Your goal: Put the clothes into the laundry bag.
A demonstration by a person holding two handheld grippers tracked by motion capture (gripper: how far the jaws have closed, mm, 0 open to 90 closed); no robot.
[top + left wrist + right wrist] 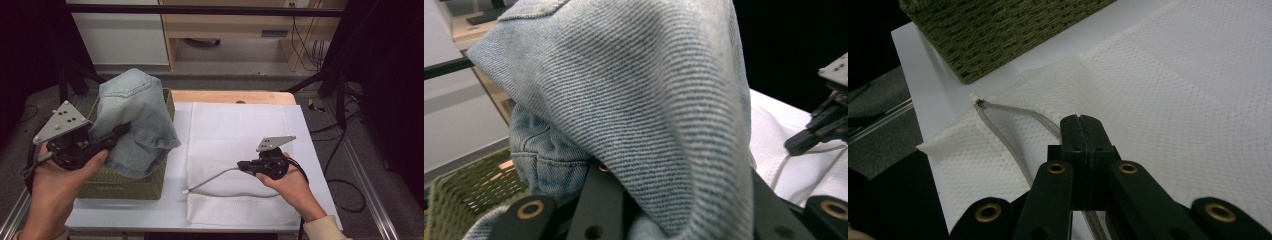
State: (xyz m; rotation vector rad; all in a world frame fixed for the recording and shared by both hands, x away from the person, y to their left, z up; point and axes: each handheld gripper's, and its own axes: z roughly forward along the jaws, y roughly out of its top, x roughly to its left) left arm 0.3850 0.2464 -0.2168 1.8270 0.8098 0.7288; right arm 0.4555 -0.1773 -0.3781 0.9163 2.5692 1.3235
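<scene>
Light-blue denim jeans (pixel 135 115) hang bunched above an olive woven basket (pixel 120 185) at the table's left. My left gripper (pixel 117 134) is shut on the jeans, and in the left gripper view the denim (pixel 634 100) drapes over both jaws and hides their tips. A white mesh laundry bag (pixel 240 130) lies flat to the right of the basket. My right gripper (pixel 242 165) is shut on the bag's upper zipper edge (pixel 1018 112), with its jaws (pixel 1080 122) pressed together. The grey zipper splits open toward the pull (pixel 979 102) near the basket (pixel 998 30).
A white table top (pixel 176 150) carries basket and bag, with its front edge close to the person's sleeves. Metal rails (pixel 370 185) run along both sides. A wooden shelf unit (pixel 225 25) and floor cables (pixel 345 185) lie beyond.
</scene>
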